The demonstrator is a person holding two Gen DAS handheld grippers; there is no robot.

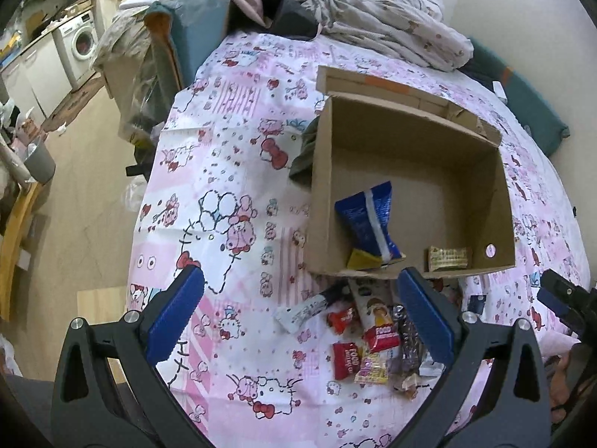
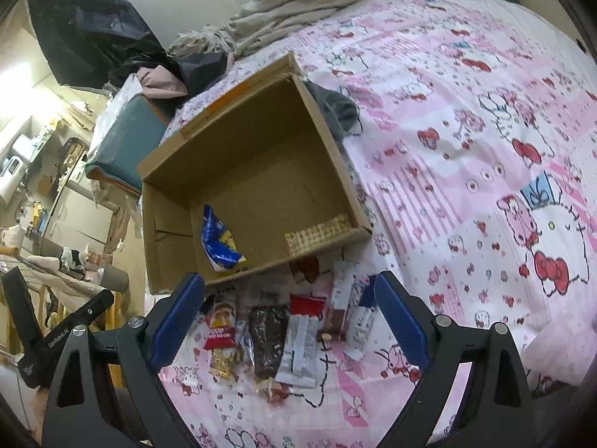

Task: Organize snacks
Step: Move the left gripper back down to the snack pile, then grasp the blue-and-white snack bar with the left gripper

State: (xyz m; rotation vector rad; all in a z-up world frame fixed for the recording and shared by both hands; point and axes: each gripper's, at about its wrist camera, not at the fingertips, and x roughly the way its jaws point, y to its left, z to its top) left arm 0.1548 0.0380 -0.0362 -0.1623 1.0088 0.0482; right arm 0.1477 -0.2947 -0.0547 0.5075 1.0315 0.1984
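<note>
An open cardboard box stands on the pink cartoon-print bed. Inside it lie a blue snack bag and a tan wafer pack. In front of the box sits a pile of small snacks: red packets, a dark chocolate bar, a white bar. My left gripper hovers open above the pile's left side with nothing held. Over the same pile my right gripper hangs open and empty; its tip shows at the right edge of the left wrist view.
Crumpled bedding and clothes are heaped at the far end of the bed. A teal cushion lies beyond the box, and a dark cloth lies against the box's side. The floor, a washing machine and clutter are off the bed's left edge.
</note>
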